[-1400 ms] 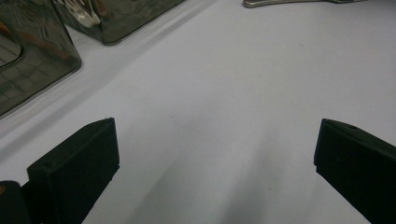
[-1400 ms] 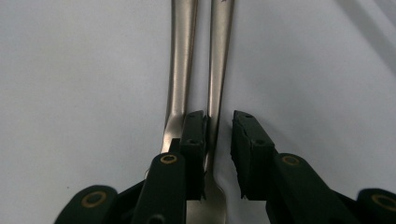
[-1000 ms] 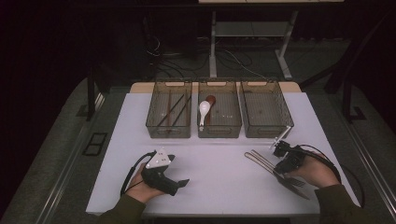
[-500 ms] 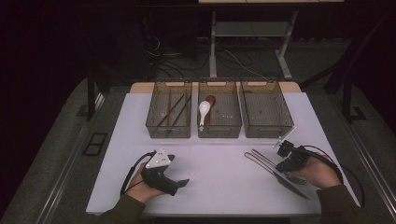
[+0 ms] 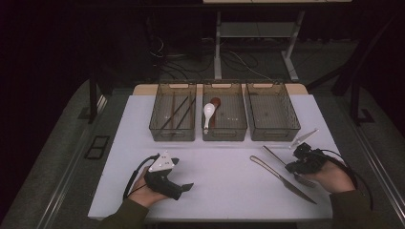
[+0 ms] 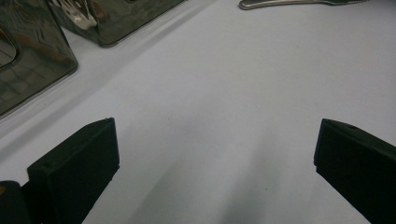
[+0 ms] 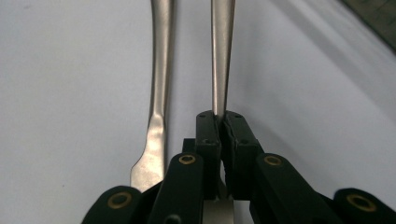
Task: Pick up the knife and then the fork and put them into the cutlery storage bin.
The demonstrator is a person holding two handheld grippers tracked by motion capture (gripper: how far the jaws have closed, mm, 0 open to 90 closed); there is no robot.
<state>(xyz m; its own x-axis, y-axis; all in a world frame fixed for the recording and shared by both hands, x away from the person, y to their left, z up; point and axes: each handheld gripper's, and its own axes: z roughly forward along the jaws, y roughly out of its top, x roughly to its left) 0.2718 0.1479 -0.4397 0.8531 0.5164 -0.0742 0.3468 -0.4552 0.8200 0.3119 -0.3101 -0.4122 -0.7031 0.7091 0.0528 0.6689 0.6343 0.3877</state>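
Observation:
My right gripper [image 5: 290,166] [image 7: 218,116] is at the table's right front, shut on the thin handle of a metal utensil [image 5: 274,155] [image 7: 222,56], which points away toward the left. A table knife [image 5: 282,180] [image 7: 158,70] lies flat right beside it, roughly parallel. My left gripper [image 5: 184,187] [image 6: 215,154] rests in the person's hand near the front left. Its jaws are wide open over bare white tabletop, with nothing between them.
Three clear bins stand in a row at the back. The left bin [image 5: 154,125] holds dark chopsticks [image 5: 177,114]. The middle bin [image 5: 241,125] holds a white spoon [image 5: 208,112] and a brown one. The right bin [image 5: 293,125] looks empty. A cable trails from each gripper.
My right hand has shifted a little to the right, with the utensil's handle clamped in its jaws. The left hand and the knife have stayed put.

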